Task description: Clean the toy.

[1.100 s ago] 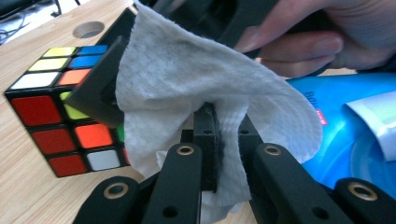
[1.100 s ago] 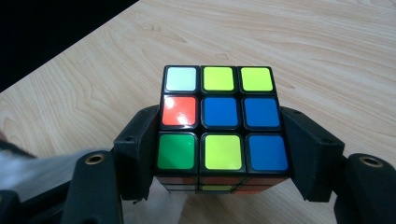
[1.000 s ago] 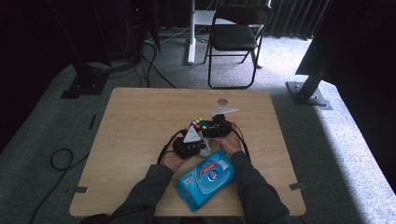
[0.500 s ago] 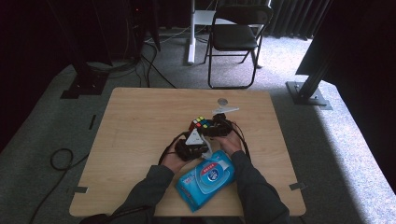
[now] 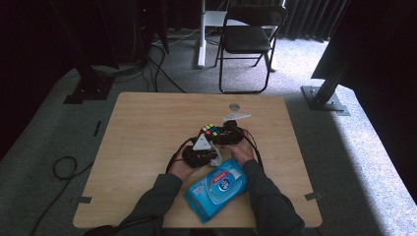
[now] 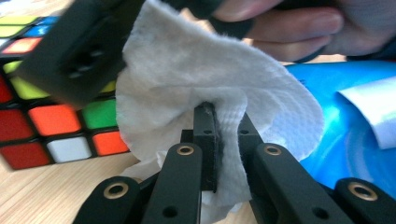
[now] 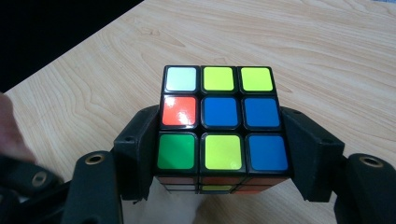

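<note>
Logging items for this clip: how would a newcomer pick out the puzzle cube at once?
Start at the wooden table and go to the person's two hands near its middle. The puzzle cube sits clamped in the right tool, just beyond the blue wipes pack. Its grid of coloured squares sets it apart from the plain white wipe beside it.

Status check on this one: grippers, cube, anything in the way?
Left gripper shut on white wipe. Right gripper shut on puzzle cube, wipe against cube's side. Blue wipes pack close behind; path clear.
</note>
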The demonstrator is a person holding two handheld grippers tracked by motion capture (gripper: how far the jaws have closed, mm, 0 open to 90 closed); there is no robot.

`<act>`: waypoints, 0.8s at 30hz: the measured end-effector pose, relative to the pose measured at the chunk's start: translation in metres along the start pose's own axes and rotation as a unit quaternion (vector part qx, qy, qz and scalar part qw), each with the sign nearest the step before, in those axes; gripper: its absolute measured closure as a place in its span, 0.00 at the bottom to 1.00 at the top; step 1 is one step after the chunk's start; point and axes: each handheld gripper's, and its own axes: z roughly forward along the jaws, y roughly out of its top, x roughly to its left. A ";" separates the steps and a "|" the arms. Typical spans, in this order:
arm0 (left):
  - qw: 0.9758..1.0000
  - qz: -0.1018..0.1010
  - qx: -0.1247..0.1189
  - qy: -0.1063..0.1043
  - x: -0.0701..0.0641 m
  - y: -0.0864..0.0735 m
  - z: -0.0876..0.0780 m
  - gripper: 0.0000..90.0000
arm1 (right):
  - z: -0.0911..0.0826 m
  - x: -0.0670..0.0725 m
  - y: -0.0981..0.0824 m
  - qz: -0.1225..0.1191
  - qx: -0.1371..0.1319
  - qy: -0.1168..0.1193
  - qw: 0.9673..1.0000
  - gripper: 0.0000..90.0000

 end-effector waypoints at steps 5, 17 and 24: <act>1.000 -0.018 -0.005 0.017 0.006 -0.002 -0.002 0.95 | -0.001 0.000 0.000 0.002 0.000 -0.001 1.000 0.38; 0.998 -0.037 -0.010 0.040 0.008 -0.004 -0.001 0.95 | 0.000 0.001 0.000 0.004 0.001 -0.004 1.000 0.38; 0.999 -0.032 -0.010 0.032 0.006 -0.002 0.002 0.95 | 0.001 0.002 0.000 0.004 0.002 -0.005 1.000 0.38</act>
